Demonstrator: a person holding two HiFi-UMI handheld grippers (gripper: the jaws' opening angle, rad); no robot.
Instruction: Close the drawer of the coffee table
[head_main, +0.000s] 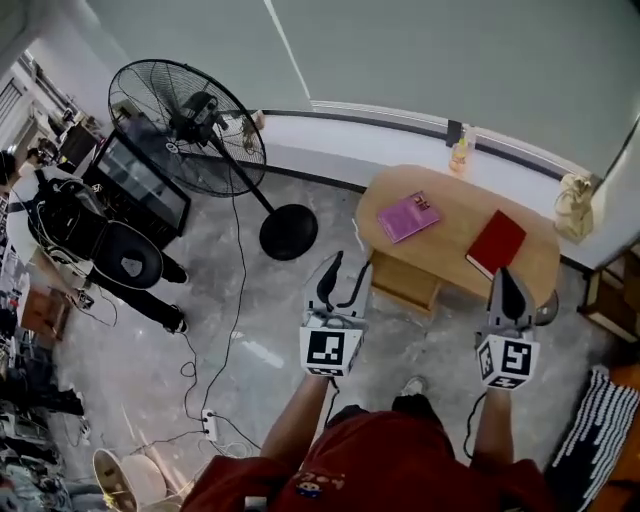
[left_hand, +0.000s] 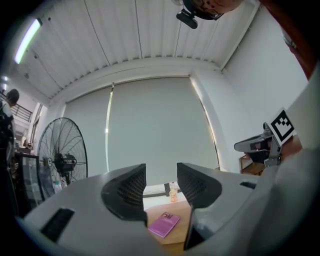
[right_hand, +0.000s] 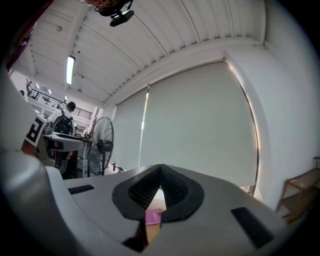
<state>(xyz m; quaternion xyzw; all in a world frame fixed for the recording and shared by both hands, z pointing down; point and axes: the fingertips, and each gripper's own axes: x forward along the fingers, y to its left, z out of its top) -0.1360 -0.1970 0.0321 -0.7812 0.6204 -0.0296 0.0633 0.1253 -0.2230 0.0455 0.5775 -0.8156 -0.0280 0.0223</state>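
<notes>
The person in the red top is standing on a grey floor and holding a gripper in each hand. The left gripper (head_main: 345, 272) is hanging in the air. Its two jaws are wide apart, with nothing between them. The right gripper (head_main: 506, 282) is pointing at the right end of the table. Its jaws are pressing together at the tips, and it is gripping nothing.

Just past the left gripper, the drawer (head_main: 407, 283) is sticking out of the near side of the coffee table (head_main: 450, 225). No gripper is touching it. A purple book (head_main: 408, 216) and a red book (head_main: 496, 243) are lying flat on the table top, apart from each other. A small orange bottle (head_main: 459, 152) is standing at the table's far side, by the wall.

Far off to the left, a big black fan (head_main: 190, 115) is standing on the floor, and another person (head_main: 110, 250) is standing near it.
</notes>
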